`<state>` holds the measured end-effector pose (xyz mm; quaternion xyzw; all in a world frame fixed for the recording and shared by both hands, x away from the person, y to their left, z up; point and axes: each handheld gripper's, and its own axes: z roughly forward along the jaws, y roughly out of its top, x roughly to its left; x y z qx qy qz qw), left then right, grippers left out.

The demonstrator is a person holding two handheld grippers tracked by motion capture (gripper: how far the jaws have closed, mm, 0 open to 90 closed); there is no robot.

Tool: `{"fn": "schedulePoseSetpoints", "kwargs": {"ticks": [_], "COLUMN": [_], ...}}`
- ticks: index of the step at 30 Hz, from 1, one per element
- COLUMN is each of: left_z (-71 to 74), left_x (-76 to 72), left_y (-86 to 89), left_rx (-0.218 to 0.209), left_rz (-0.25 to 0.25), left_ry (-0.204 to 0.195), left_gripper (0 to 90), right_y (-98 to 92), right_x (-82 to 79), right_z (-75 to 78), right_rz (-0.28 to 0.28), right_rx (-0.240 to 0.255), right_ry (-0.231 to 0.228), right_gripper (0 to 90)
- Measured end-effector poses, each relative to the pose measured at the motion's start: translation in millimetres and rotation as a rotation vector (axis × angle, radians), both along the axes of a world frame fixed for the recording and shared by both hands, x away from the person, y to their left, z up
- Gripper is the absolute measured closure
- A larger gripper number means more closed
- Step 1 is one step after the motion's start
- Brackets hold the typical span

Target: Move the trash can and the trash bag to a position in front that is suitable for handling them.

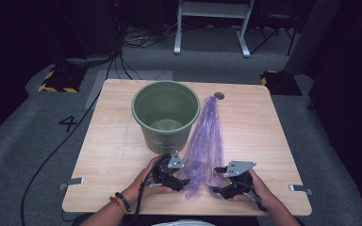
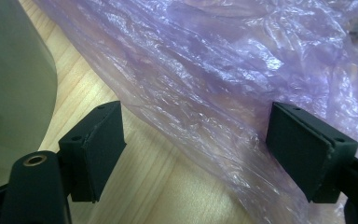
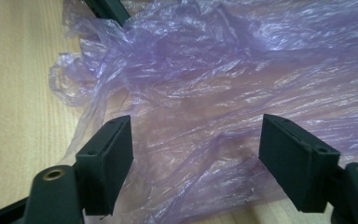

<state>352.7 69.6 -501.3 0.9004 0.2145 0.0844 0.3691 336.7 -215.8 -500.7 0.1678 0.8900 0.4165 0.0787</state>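
Flanking the purple bag point(image 1: 206, 141), both grippers' fingers point(image 2: 303, 149) stand spread; the high view adds the green bucket point(image 1: 166, 115).

Plastic bag point(image 1: 206, 141): translucent purple, crinkled sheen. Bucket point(image 1: 166, 114): dull olive green. Tabletop point(image 1: 108, 141): light wood grain. Left tongs point(image 1: 181, 181) and right tongs point(image 1: 215, 180): black, grey top plates. Floor point(image 1: 23, 136): grey carpet, white "4".

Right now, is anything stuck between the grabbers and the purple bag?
Nothing visible is. The left gripper and right gripper both have open jaws right at the purple plastic bag, which lies flat on the table. The green bucket stands beside the bag, not in the way.
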Motion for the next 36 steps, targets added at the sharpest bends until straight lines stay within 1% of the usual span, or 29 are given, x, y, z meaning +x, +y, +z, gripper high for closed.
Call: {"fn": "schedulePoseSetpoints", "kwargs": {"ticks": [1, 2, 3, 7, 9, 10, 12, 13, 14, 16, 18, 19, 20, 21, 22, 23, 24, 25, 26, 27, 28, 29, 30, 31, 32, 33, 34, 35, 36], "left_z": [-0.1, -0.1, -0.2, -0.2, -0.3, -0.3, -0.1, -0.3, -0.2, -0.1, -0.1, 0.1, 0.2, 0.4, 0.5, 0.4, 0.5, 0.5, 0.7, 0.5, 0.1, -0.3, -0.3, -0.3, -0.3, -0.4, -0.5, -0.6, -1.0], "left_x": [0.5, 0.5, 0.6, -0.1, -0.5, -0.3, -0.8, -1.2, -2.1, -3.7, -5.0, -5.7, -5.8, -5.8, -5.4, -5.5, -5.5, -5.8, -5.8, -6.0, -6.2, -6.6, -7.3, -7.6, -7.9, -8.1, -8.3, -8.4, -8.5], "left_y": [0.9, 1.8, 2.9, 4.4, 4.5, 4.6, 5.1, 5.4, 5.8, 6.9, 8.5, 9.3, 9.7, 10.0, 10.3, 10.6, 10.9, 11.2, 11.9, 12.2, 12.8, 13.4, 13.8, 14.0, 14.1, 14.0, 14.2, 14.4, 14.4], "left_rx": [-0.001, -0.001, -0.001, -0.001, -0.001, -0.002, 0.0, -0.002, -0.001, 0.0, 0.0, 0.004, 0.004, 0.006, 0.007, 0.006, 0.007, 0.007, 0.011, 0.008, 0.003, 0.0, 0.0, 0.001, 0.001, 0.0, -0.001, -0.001, -0.007], "left_rz": [-0.008, -0.013, -0.018, -0.016, -0.013, -0.017, -0.019, -0.02, -0.019, -0.023, -0.037, -0.042, -0.05, -0.057, -0.065, -0.067, -0.071, -0.072, -0.077, -0.079, -0.081, -0.082, -0.08, -0.079, -0.078, -0.078, -0.078, -0.078, -0.078], "left_ry": [-0.004, -0.003, -0.004, -0.003, -0.003, -0.006, -0.004, -0.006, -0.002, -0.001, -0.003, 0.0, 0.001, 0.002, 0.0, 0.004, 0.004, 0.004, 0.003, 0.002, -0.002, -0.004, -0.002, -0.002, -0.002, -0.002, -0.003, -0.004, -0.006], "left_gripper": [19.2, 19.2, 19.2, 19.2, 19.3, 19.3, 19.3, 19.2, 19.2, 19.2, 19.2, 19.1, 19.1, 18.9, 18.8, 18.8, 18.8, 18.8, 18.8, 18.8, 18.7, 18.7, 18.7, 18.7, 18.7, 18.7, 18.6, 18.6, 18.6], "right_y": [-3.5, -3.5, -5.5, -13.0, -16.4, -16.4, -17.8, -18.0, -18.0, -17.9, -18.4, -19.0, -19.0, -19.4, -19.5, -19.2, -19.2, -19.0, -18.2, -18.2, -17.6, -16.8, -14.4, -14.4, -12.0, -12.0, -10.3, -10.3, -9.5], "right_x": [-0.8, -0.8, -1.1, -2.1, -4.3, -4.3, -5.7, -7.1, -7.1, -7.0, -4.2, 0.8, 0.8, 8.4, 12.4, 16.5, 16.5, 21.1, 30.4, 30.4, 35.0, 39.6, 48.7, 48.7, 57.4, 57.4, 66.5, 66.5, 71.2], "right_z": [3.7, 3.7, 5.6, 14.3, 21.8, 21.8, 26.0, 29.1, 29.1, 31.3, 33.8, 37.2, 37.2, 41.6, 44.0, 46.3, 46.3, 48.6, 53.5, 53.5, 55.7, 57.7, 60.3, 60.3, 61.8, 61.8, 63.2, 63.2, 63.9], "right_rz": [-0.008, -0.008, -0.011, -0.031, -0.04, -0.04, -0.04, -0.045, -0.045, -0.056, -0.072, -0.103, -0.103, -0.142, -0.161, -0.176, -0.176, -0.186, -0.213, -0.213, -0.228, -0.24, -0.254, -0.254, -0.273, -0.273, -0.287, -0.287, -0.294], "right_rx": [0.012, 0.012, 0.026, 0.065, 0.08, 0.08, 0.103, 0.101, 0.101, 0.091, 0.086, 0.087, 0.087, 0.083, 0.079, 0.078, 0.078, 0.077, 0.076, 0.076, 0.082, 0.082, 0.075, 0.075, 0.063, 0.063, 0.065, 0.065, 0.063], "right_ry": [-0.011, -0.011, -0.012, -0.025, -0.046, -0.046, -0.051, -0.065, -0.065, -0.08, -0.095, -0.103, -0.103, -0.115, -0.124, -0.13, -0.13, -0.136, -0.153, -0.153, -0.148, -0.154, -0.169, -0.169, -0.17, -0.17, -0.165, -0.165, -0.164], "right_gripper": [24.5, 24.5, 24.3, 23.8, 23.2, 23.2, 23.2, 23.2, 23.2, 23.2, 23.2, 23.2, 23.2, 23.2, 23.1, 23.1, 23.1, 23.1, 24.1, 24.1, 26.1, 26.6, 26.9, 26.9, 26.8, 26.8, 26.4, 26.4, 26.2]}}
